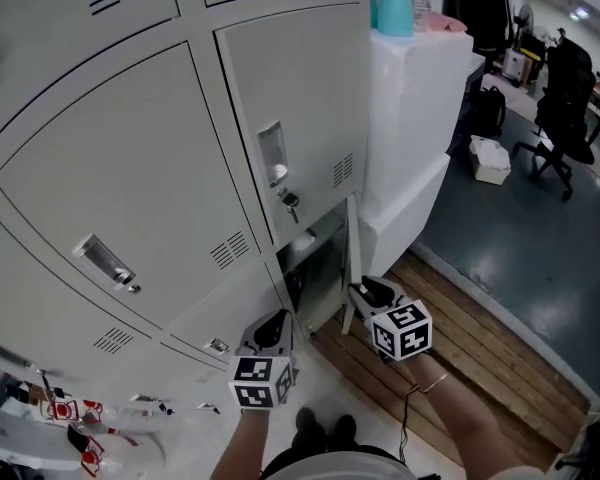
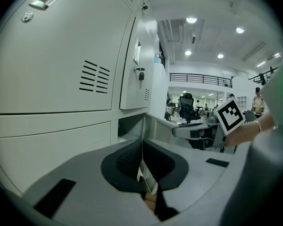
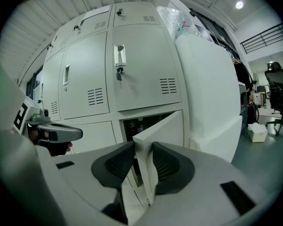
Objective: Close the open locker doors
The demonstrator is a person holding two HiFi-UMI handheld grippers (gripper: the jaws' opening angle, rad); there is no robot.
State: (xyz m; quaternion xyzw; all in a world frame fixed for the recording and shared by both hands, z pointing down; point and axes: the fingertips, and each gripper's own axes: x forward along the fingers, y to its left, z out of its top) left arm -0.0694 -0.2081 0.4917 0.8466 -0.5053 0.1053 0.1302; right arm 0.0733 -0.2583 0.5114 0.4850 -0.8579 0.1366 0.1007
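Right tongs point(image 3: 143, 149) loosely astride locker door point(image 3: 167, 128), upright edge outward

Round white ceiling lamps point(image 2: 191, 20) give bright, even indoor light, with soft shadows on the pale grey metal locker doors point(image 1: 110, 178). Both gripper views bulge fisheye-like, with black vignetted corners. The head view's lower-left corner is blurred.
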